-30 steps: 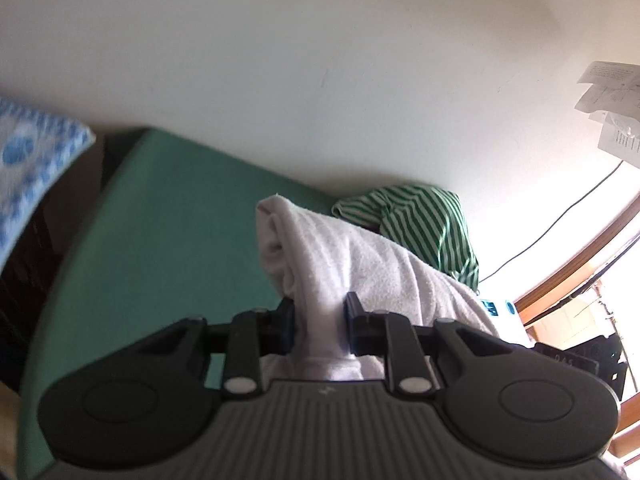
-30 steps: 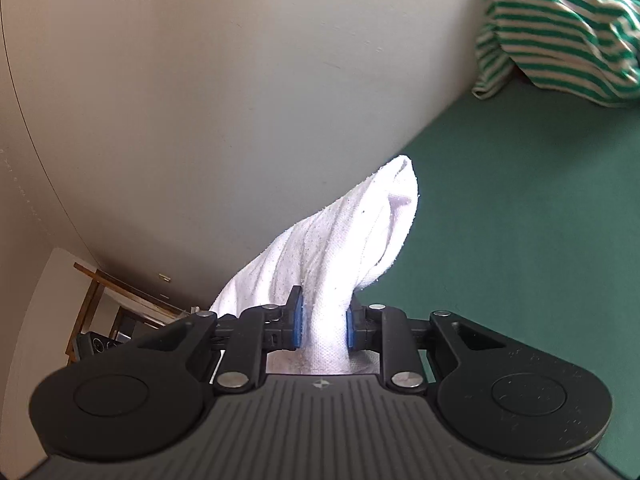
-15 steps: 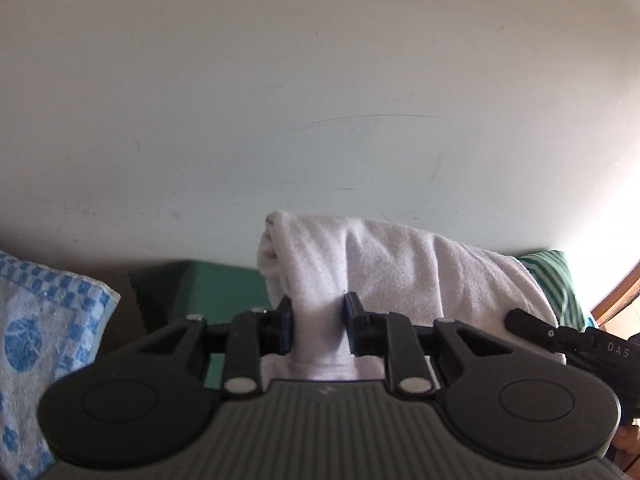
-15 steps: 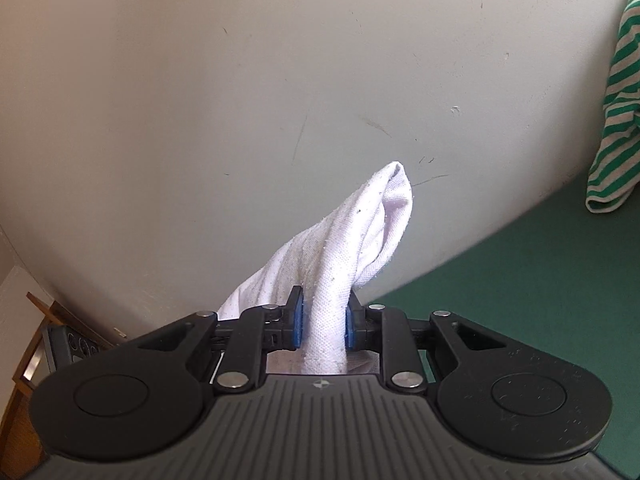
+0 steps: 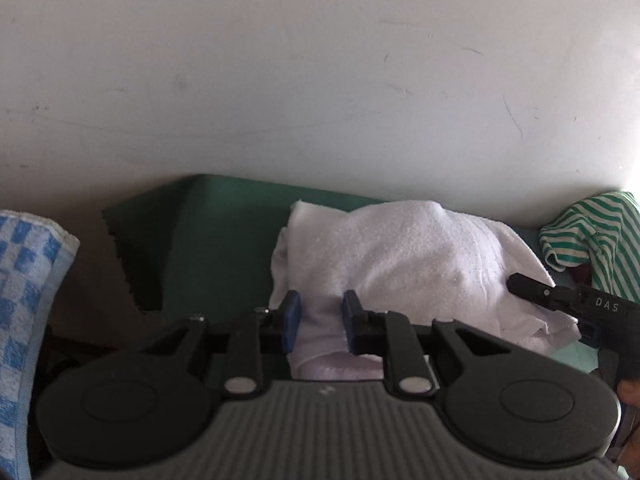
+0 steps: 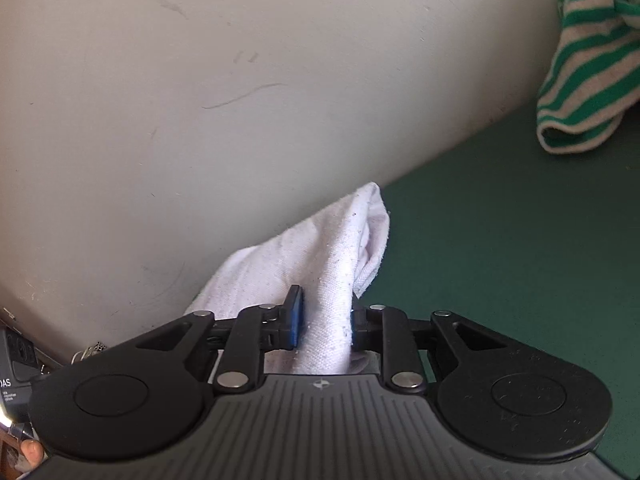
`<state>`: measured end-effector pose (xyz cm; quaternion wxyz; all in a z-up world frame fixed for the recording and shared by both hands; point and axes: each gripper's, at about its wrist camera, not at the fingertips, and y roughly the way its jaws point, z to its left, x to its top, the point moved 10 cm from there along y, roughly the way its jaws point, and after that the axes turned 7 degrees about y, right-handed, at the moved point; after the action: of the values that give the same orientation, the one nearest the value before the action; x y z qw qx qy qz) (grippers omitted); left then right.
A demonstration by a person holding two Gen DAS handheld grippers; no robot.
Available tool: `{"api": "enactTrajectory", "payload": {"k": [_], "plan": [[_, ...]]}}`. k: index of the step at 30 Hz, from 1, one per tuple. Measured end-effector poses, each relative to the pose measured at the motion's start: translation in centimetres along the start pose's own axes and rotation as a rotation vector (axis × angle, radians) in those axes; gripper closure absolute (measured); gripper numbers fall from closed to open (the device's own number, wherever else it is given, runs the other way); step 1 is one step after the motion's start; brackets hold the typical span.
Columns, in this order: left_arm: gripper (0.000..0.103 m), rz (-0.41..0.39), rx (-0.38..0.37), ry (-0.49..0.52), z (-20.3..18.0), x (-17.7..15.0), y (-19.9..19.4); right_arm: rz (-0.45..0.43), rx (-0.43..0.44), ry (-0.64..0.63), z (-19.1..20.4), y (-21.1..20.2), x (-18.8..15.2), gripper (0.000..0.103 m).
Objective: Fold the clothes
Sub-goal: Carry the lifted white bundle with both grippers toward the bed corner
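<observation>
White towel: bunched on the green surface by the far wall, long axis running left to right.
Left tongs: jaws easing apart, left end still between them.
Right tongs: likewise opening on the right end.
Pose: both angled down, seemingly low over the surface.

The white towel now droops lower over the green cloth, bunched wider than before, as both the left gripper and right gripper are opening.
</observation>
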<state>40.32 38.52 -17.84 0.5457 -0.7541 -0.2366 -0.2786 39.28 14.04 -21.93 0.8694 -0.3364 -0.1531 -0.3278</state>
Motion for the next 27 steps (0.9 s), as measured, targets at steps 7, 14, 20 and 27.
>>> {"api": "enactTrajectory", "payload": {"k": [7,14,20,27], "plan": [[0.071,-0.147,-0.066,-0.032,-0.4,0.7,-5.4,-0.025,-0.012,0.012,-1.6,-3.7,-1.0,0.062],[0.05,-0.024,-0.081,0.115,-5.1,-2.5,-2.2,0.013,-0.137,-0.124,0.7,-3.1,-0.4,0.071],[0.035,-0.018,-0.048,0.208,-6.0,-4.6,-1.5,-0.121,-0.087,-0.242,5.5,-5.4,1.2,0.071],[0.036,-0.015,-0.079,0.231,-5.6,-5.8,-2.6,0.049,-0.106,-0.142,3.0,-2.6,-1.7,0.103]]}}
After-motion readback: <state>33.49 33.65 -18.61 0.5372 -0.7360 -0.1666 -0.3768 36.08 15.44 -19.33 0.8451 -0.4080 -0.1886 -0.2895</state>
